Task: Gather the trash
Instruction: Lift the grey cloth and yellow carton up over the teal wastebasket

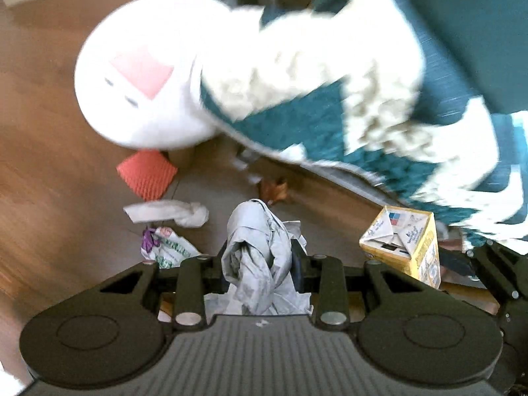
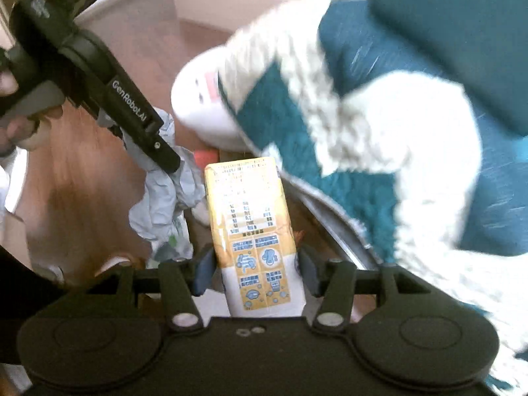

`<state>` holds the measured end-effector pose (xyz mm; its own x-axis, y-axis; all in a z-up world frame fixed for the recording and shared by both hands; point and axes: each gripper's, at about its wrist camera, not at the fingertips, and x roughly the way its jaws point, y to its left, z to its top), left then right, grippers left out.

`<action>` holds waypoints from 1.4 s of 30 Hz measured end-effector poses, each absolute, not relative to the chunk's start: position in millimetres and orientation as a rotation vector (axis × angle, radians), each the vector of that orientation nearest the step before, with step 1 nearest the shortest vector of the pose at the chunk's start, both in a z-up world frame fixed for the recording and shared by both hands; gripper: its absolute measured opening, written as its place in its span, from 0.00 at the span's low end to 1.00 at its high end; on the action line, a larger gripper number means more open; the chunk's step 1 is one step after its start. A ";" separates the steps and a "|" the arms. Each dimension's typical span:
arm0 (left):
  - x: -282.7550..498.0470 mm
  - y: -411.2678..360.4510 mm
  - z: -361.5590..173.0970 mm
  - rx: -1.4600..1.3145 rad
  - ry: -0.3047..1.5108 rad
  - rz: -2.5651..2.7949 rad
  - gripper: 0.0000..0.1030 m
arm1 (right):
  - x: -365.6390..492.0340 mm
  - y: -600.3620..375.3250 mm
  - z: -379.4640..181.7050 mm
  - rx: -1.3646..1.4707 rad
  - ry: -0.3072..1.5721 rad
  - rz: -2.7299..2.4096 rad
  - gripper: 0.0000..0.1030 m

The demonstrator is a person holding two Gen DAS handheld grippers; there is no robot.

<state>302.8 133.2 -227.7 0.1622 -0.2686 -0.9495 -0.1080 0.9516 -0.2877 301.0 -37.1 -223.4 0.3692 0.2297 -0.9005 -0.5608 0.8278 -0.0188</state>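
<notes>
Wooden floor (image 1: 49, 151) fills my left wrist view, with a teal-and-cream blanket (image 1: 379, 105) draped over the far right. My left gripper (image 1: 264, 257) is clenched on a crumpled grey paper wad (image 1: 254, 247), its long axis running away from me. Loose on the floor beyond lie a white tissue (image 1: 171, 213), a printed wrapper (image 1: 165, 246) and a red ridged piece (image 1: 147, 173); I judge the left arm nearer those.

In my right wrist view, same floor, blanket at right. My right gripper (image 2: 252, 269) grips a yellow carton (image 2: 250, 227), pointing away lengthwise. The left gripper's body crosses at far left, close enough to collide.
</notes>
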 end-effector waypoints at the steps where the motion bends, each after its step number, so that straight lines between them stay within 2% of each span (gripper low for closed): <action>1: 299.5 131.6 -212.8 -0.317 1.390 -0.120 0.32 | 294.9 -38.4 -209.8 -0.345 1.065 0.513 0.51; 10: 255.0 112.8 -79.3 -0.279 1.141 -0.160 0.32 | 234.9 -49.3 -90.4 -0.315 0.867 0.449 0.51; 21: 221.9 72.9 45.0 -0.222 0.892 -0.174 0.32 | 202.0 -83.5 19.5 -0.234 0.622 0.353 0.51; 32: 245.4 23.2 160.0 -0.164 0.670 -0.179 0.32 | 233.3 -120.6 129.2 -0.147 0.440 0.281 0.51; 42: 298.6 -12.5 219.5 -0.102 0.576 -0.156 0.32 | 281.2 -138.4 178.9 -0.102 0.365 0.234 0.51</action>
<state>298.6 -12.5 219.5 0.8272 -0.1756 -0.5338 0.1184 0.9831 -0.1399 281.2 -138.4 178.9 0.9075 0.2084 -0.3647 -0.2451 0.9678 -0.0567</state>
